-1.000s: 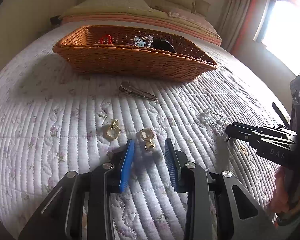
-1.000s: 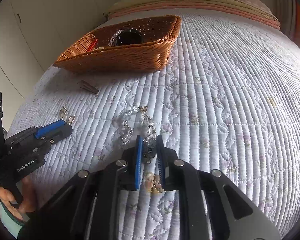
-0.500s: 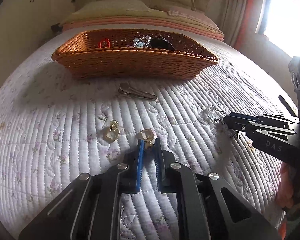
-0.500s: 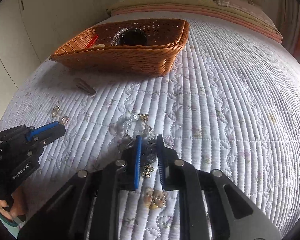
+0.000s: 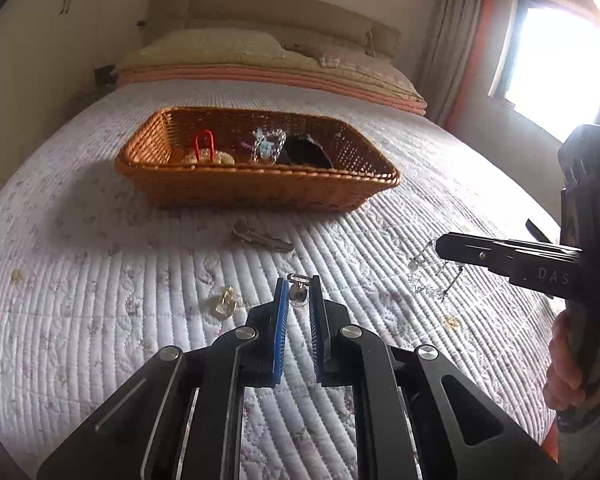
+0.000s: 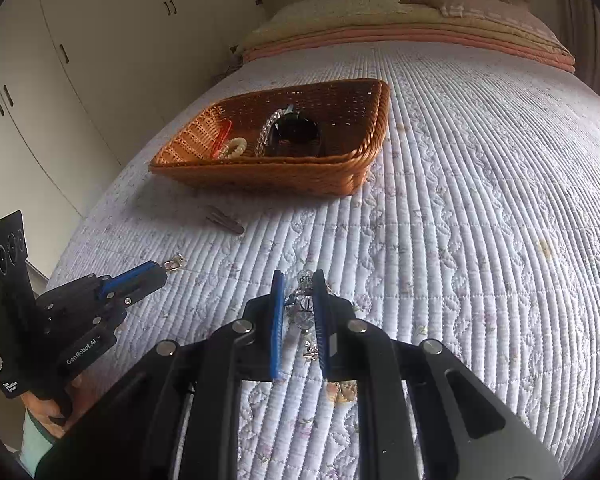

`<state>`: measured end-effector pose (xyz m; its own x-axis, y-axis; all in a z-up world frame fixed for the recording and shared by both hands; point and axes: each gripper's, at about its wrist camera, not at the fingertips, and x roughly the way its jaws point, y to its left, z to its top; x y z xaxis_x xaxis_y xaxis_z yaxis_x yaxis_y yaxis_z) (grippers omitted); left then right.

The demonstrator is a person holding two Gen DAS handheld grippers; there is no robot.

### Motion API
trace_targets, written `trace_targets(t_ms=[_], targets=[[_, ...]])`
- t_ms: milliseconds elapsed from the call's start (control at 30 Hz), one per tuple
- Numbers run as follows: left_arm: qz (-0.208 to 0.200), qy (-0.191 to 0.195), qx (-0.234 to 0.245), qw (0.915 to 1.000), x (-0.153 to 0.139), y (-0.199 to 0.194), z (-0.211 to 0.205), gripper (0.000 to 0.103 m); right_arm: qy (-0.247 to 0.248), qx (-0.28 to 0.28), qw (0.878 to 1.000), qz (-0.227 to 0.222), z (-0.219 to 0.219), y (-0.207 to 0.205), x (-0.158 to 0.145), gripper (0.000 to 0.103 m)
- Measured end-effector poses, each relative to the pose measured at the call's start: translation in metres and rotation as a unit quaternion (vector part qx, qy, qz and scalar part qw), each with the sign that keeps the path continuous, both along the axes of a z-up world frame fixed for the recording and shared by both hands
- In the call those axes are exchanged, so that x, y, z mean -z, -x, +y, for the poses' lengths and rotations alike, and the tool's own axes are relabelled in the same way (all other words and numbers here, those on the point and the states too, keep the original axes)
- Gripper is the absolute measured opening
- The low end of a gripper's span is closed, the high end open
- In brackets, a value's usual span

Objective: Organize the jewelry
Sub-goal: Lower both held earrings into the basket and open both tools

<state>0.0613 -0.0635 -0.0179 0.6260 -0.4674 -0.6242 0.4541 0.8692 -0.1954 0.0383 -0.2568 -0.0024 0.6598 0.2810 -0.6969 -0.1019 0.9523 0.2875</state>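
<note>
My left gripper (image 5: 298, 285) is shut on a gold earring (image 5: 299, 290) and holds it above the quilt; it also shows in the right wrist view (image 6: 162, 274). A second gold earring (image 5: 224, 303) lies on the quilt to its left. My right gripper (image 6: 298, 280) is shut on a crystal bead bracelet (image 6: 302, 304), lifted off the bed; in the left wrist view the bracelet (image 5: 430, 276) hangs from its tips (image 5: 440, 246). A brown hair clip (image 5: 262, 238) lies in front of the wicker basket (image 5: 260, 192).
The basket (image 6: 300, 176) holds a red clip (image 5: 204, 144), a pearl piece (image 6: 234, 148), a crystal chain (image 6: 270, 130) and a dark object (image 5: 306, 152). Pillows (image 5: 260, 60) lie at the head of the bed. Wardrobes (image 6: 60, 60) stand on the left.
Both grippers have risen off the quilt with their pieces. The left one shut on the earring a second ago; the bracelet now dangles from the right one.
</note>
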Motion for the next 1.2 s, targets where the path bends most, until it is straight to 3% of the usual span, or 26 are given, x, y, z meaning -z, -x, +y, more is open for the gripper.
trace_targets(t_ms=[233,500,667,900,1033,1200], targets=[[-0.052,-0.005,0.012,0.9985,-0.044,-0.016,-0.003,0.008,-0.022,0.003,0.999,-0.046,-0.011,-0.01,-0.049,0.012],[-0.085,-0.016,0.006,0.9962,-0.075,-0.077,-0.02,0.008,0.013,0.017,0.996,-0.084,-0.011,-0.071,-0.089,0.012],[-0.076,-0.021,0.008,0.9969,-0.071,-0.119,-0.033,0.008,0.002,0.03,0.998,-0.063,-0.016,-0.121,-0.08,0.012],[-0.029,-0.017,0.016,0.9993,-0.035,-0.166,-0.047,0.008,-0.017,0.042,0.999,-0.016,-0.021,-0.176,-0.043,0.012],[-0.004,-0.017,0.015,0.9997,-0.015,-0.177,-0.052,0.009,0.01,0.049,0.999,0.002,-0.016,-0.194,-0.022,0.012],[0.011,-0.03,0.01,0.9995,-0.002,-0.179,-0.054,0.009,-0.005,0.056,0.998,0.016,-0.02,-0.203,-0.002,0.012]])
